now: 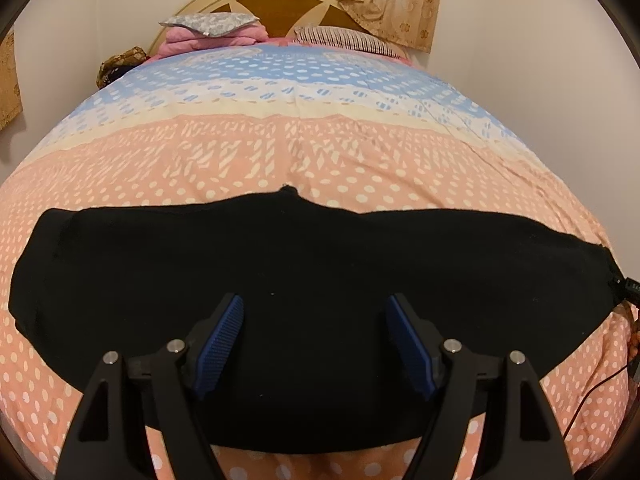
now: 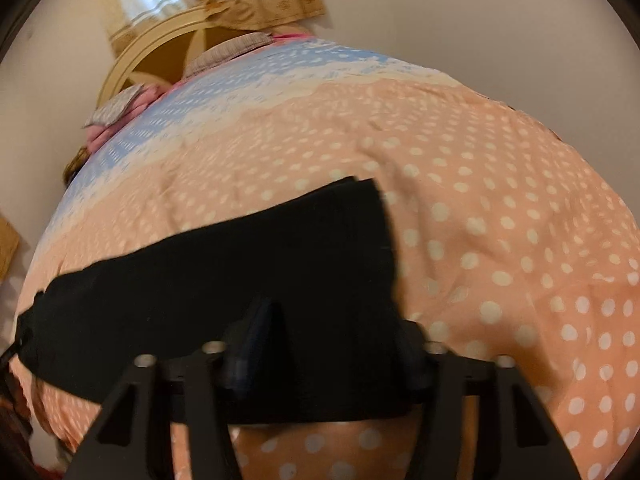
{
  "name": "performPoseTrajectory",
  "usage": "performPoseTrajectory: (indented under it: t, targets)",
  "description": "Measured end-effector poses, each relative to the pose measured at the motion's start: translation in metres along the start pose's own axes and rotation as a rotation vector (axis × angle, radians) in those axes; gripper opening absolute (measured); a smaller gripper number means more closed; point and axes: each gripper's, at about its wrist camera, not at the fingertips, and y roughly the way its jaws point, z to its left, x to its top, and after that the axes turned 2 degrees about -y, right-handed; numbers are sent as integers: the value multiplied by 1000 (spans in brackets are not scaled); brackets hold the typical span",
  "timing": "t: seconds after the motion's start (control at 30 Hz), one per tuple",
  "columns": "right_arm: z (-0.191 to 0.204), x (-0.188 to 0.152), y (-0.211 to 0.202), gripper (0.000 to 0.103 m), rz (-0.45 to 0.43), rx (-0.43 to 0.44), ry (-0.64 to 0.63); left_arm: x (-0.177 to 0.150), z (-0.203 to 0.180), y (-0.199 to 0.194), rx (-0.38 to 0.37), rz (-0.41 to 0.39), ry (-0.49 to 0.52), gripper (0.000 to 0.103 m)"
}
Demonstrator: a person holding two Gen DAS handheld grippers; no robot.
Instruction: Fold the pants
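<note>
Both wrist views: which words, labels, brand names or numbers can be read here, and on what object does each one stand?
None: no text can be read in either view.
The black pants show no label or print.
The dotted bedsheet, the pillows and the curtain carry only patterns.
The small black device at the right edge of the left wrist view has pale marks, too small to read.

No readable text, label, brand or number shows in either view
</note>
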Motion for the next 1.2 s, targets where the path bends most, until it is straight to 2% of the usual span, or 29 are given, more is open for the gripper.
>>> performPoseTrajectory:
  t: [0.03, 0.1, 0.17, 0.27, 0.4, 0.5, 0.63, 0.7, 0.77, 0.8, 0.83, 0.9, 0.97, 1.0, 1.03, 1.1, 1.17, 1.2]
  targets:
    - [-5, 1, -1, 28, 2, 1, 18, 0, 2, -1, -4, -2, -9, 77]
    - [-9, 0, -3, 16, 13, 27, 42, -1, 7, -1, -12, -1, -27, 77]
    - [-3, 2, -8, 14, 20, 6, 44, -2, 10, -1, -21, 2, -37, 77]
    - [29, 7, -30, 13, -29, -2, 3, -3, 13, -5, -34, -9, -42, 77]
    - [116, 16, -70, 12, -109, 56, -176, -3, 20, -6, -57, -20, -63, 77]
    - [199, 10, -85, 12, -104, 171, -329, -5, 25, -4, -73, -17, -82, 77]
    - [288, -24, -61, 12, -40, 272, -502, -7, 30, -5, -92, -11, -92, 77]
    - [325, -51, -37, 13, -5, 264, -592, -7, 34, -8, -95, -20, -96, 77]
    - [355, -81, -12, 16, 0, 195, -690, -7, 39, -11, -95, -29, -98, 77]
    - [365, -93, -7, 27, -18, 158, -732, -7, 42, -12, -93, -32, -99, 77]
    - [374, -105, -7, 49, -79, 111, -781, -6, 44, -12, -89, -37, -100, 77]
    - [386, -122, -13, 58, -151, 82, -831, -6, 46, -9, -84, -37, -101, 77]
    - [390, -130, -19, 59, -126, 182, -819, -6, 48, -5, -90, -27, -106, 77]
    - [389, -132, -23, 68, -95, 256, -802, -7, 46, -3, -97, -19, -105, 77]
    - [390, -135, -28, 71, -73, 331, -789, -9, 46, -2, -101, -14, -99, 77]
    - [381, -133, -41, 71, -42, 484, -741, -10, 42, -1, -100, -11, -79, 77]
    - [356, -111, -56, 69, -36, 654, -581, -11, 38, -1, -91, -15, -57, 77]
    - [346, -102, -58, 56, -47, 685, -517, -11, 36, -1, -92, -16, -51, 77]
